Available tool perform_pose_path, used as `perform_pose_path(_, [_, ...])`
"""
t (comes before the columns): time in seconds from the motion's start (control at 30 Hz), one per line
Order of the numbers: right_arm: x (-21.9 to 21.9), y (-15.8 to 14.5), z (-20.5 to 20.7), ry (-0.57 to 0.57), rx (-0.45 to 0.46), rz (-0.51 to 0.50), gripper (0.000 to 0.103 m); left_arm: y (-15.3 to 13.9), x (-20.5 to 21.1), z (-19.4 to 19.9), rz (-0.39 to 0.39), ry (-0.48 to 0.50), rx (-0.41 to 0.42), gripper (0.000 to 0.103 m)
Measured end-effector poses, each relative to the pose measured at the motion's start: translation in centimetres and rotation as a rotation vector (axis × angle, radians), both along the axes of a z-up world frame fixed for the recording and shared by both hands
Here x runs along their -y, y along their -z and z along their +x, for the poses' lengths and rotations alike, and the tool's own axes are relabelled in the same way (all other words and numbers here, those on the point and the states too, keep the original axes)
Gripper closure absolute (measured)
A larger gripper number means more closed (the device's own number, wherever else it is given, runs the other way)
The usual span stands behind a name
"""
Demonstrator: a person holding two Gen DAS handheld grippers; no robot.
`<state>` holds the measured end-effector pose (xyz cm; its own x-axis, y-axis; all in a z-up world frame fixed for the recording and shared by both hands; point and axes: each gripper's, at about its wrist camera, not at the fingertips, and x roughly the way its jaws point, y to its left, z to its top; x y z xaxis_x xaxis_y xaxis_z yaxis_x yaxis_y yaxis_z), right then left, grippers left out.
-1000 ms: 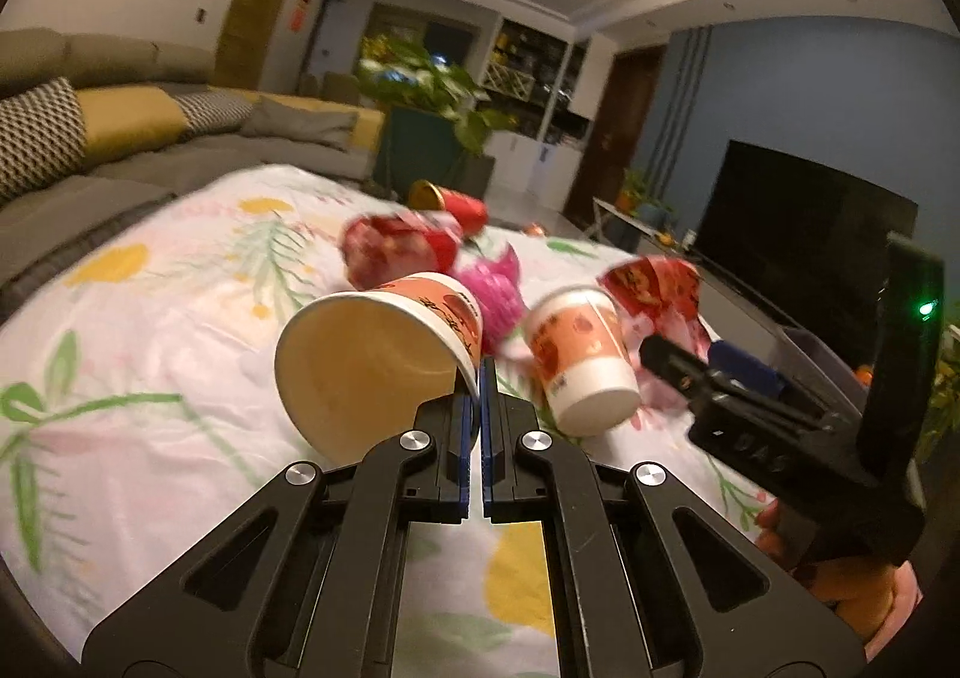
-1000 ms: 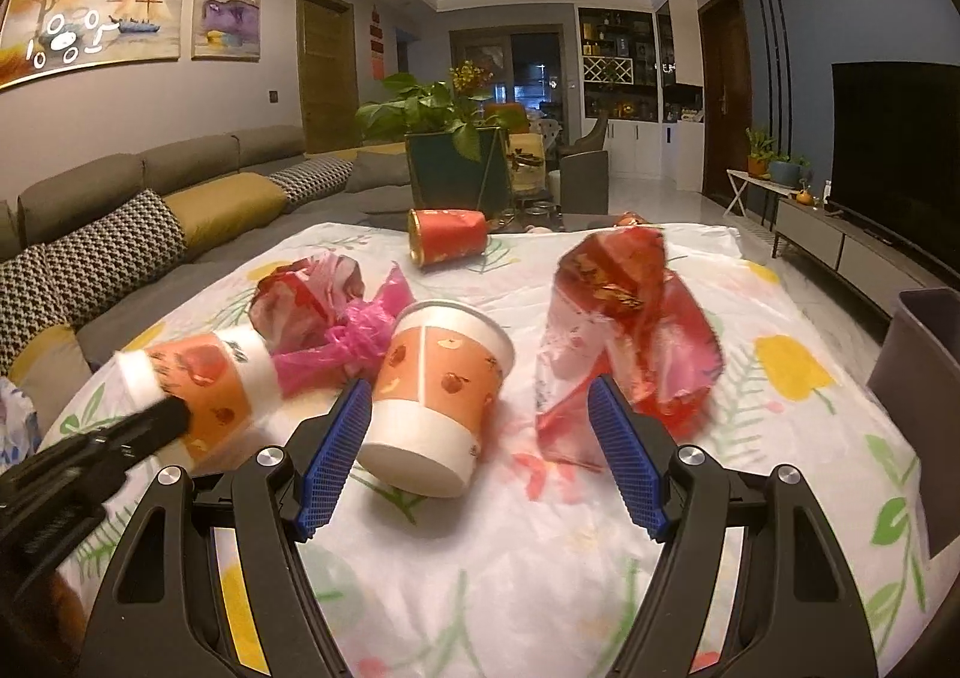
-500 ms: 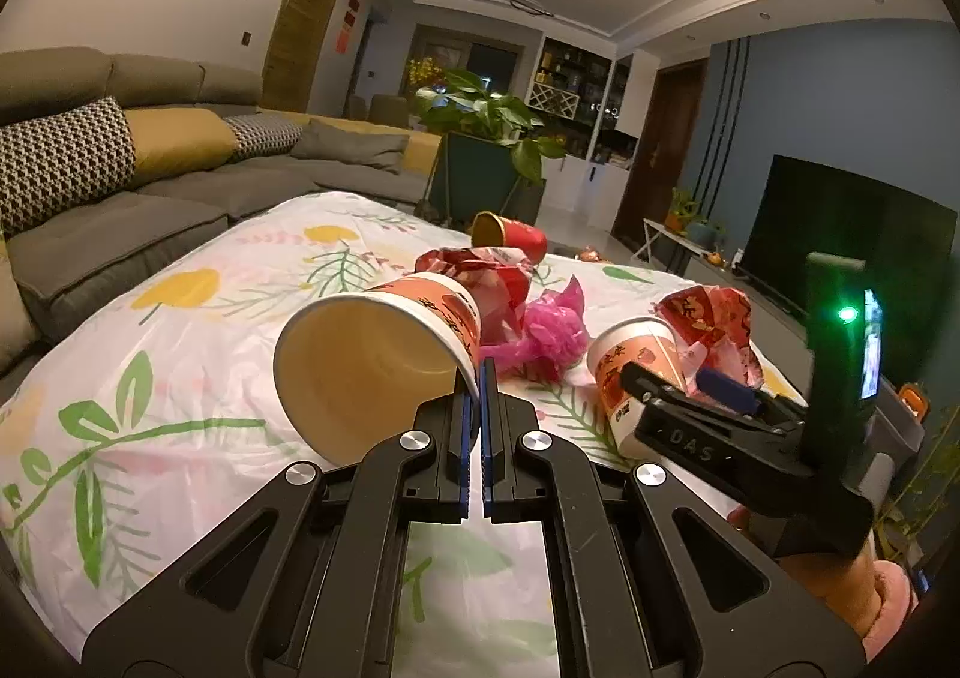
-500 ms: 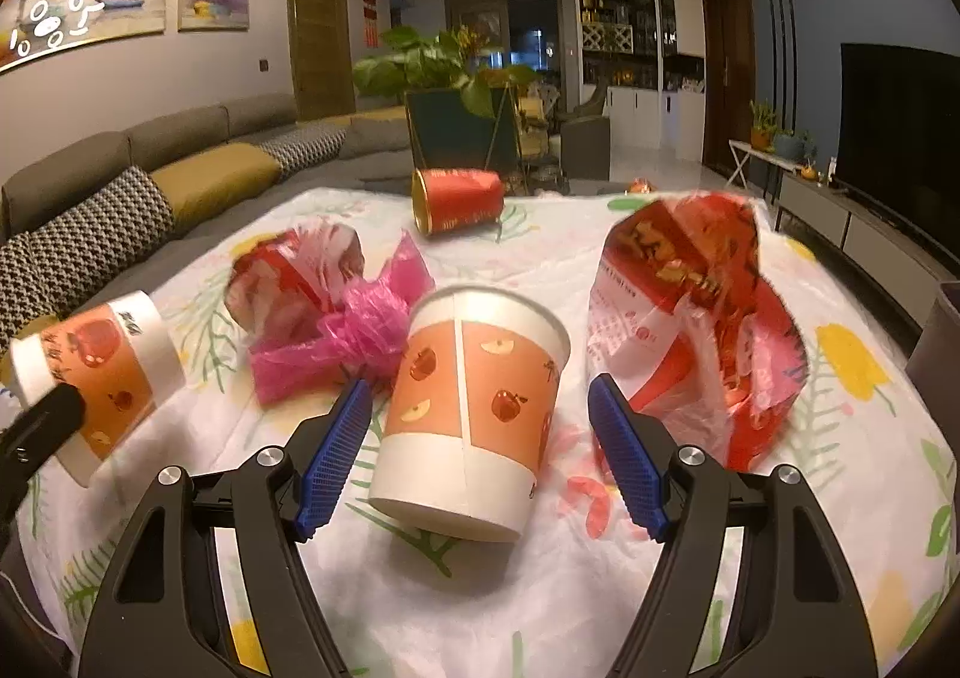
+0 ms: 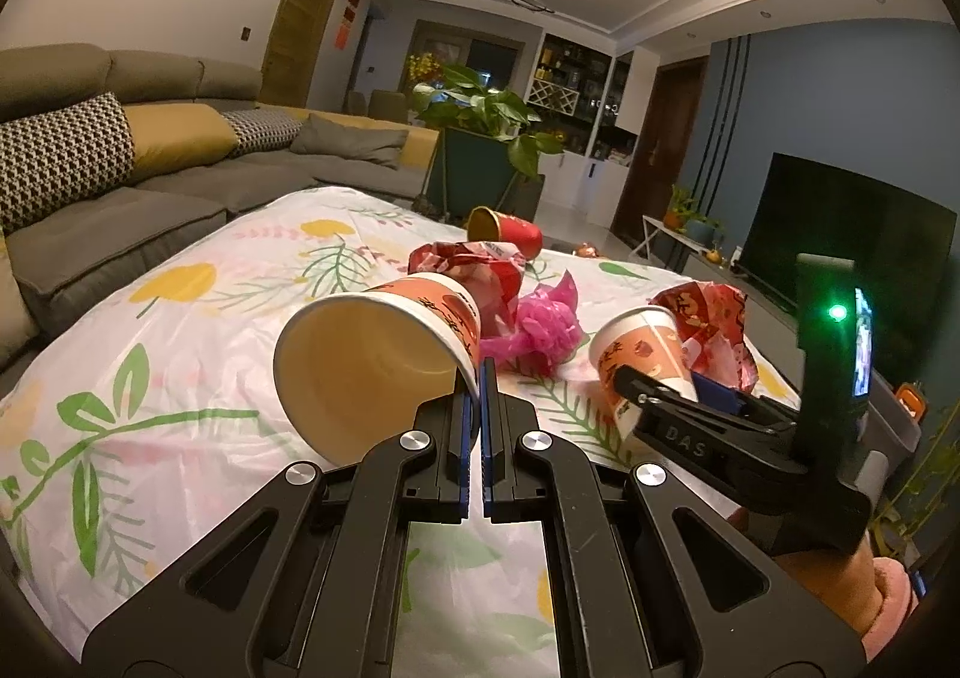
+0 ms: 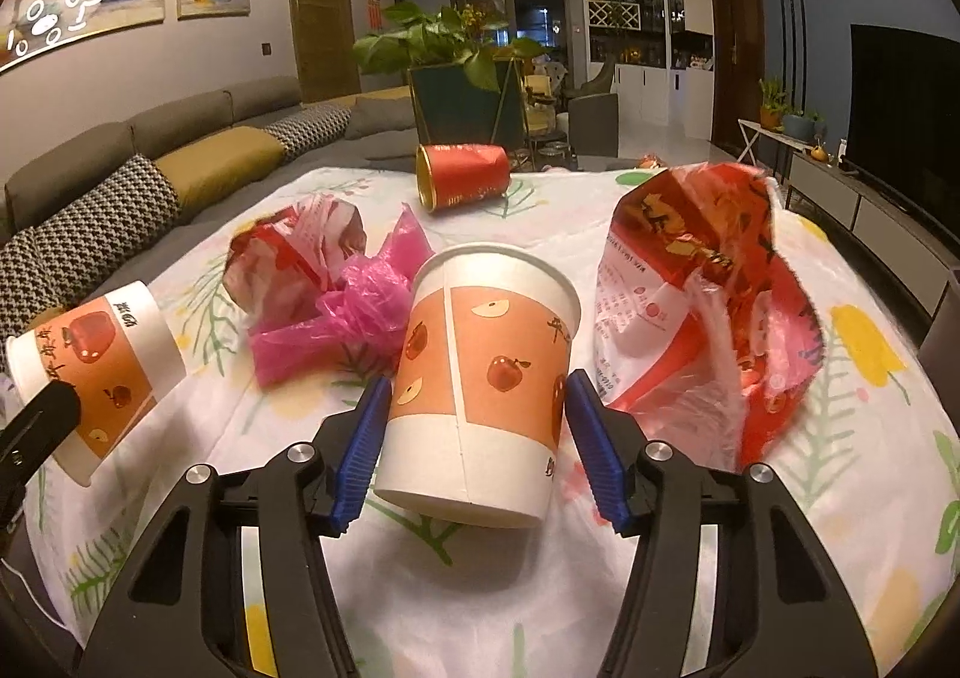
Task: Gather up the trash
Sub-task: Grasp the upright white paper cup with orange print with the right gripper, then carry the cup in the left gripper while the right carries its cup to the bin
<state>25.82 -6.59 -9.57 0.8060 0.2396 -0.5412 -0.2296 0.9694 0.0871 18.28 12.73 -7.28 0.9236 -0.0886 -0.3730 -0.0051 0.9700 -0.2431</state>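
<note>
Cup [image 6: 480,378] between parted right tongs [image 6: 474,441]

Both wrist views face the table [image 5: 180,378] closely (sharing cups [image 6: 480,378]).

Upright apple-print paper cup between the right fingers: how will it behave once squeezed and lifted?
The paper cup looks thin-walled and seems empty, so probably very light. The open right gripper straddles its lower body, so a hard squeeze there would likely dent it. It already leans, so a one-sided touch could tip it, and then it may roll.
</note>
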Motion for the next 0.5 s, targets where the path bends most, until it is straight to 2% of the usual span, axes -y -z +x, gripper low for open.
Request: perform_pose_path(0.5, [4.7,-3.8,-5.2,0.008,0.114,0.05,0.045,-1.7,2.9,-0.9,0.027,0.03,0.025,0.101])
